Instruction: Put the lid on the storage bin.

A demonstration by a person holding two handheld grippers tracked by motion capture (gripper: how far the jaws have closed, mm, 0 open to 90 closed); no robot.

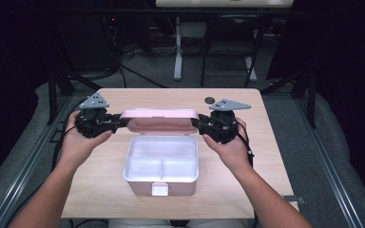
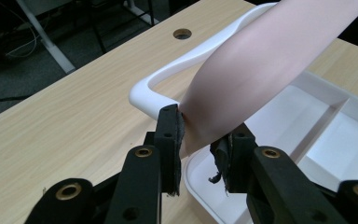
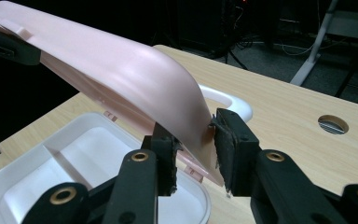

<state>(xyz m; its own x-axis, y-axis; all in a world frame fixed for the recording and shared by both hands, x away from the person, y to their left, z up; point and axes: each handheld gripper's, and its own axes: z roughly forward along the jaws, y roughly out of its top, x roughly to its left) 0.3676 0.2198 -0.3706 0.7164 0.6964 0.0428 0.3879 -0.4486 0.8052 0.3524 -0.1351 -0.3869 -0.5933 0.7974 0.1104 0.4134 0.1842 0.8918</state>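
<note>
A pink lunch box [image 1: 145, 187] stands open mid-table, its white divided tray [image 1: 145, 168] bare inside. The pink lid [image 1: 161, 118] is raised behind it, tilted over the tray. My left gripper [image 1: 123, 121] grips the lid's left end and my right gripper [image 1: 196, 122] its right end. In the left gripper view the left gripper [image 2: 198, 135] has both pads against the lid [image 2: 261, 60], beside the white handle [image 2: 191, 56] and above the tray [image 2: 326, 140]. In the right gripper view the right gripper [image 3: 193, 135] pinches the lid [image 3: 121, 70] corner, with the handle [image 3: 228, 100] behind it.
The wooden table [image 1: 100, 190] has a round cable hole [image 1: 210, 100] behind the lid on the right. Beyond its far edge stand a white desk leg [image 1: 177, 47] and cables on the floor. Dark metal stands flank the table.
</note>
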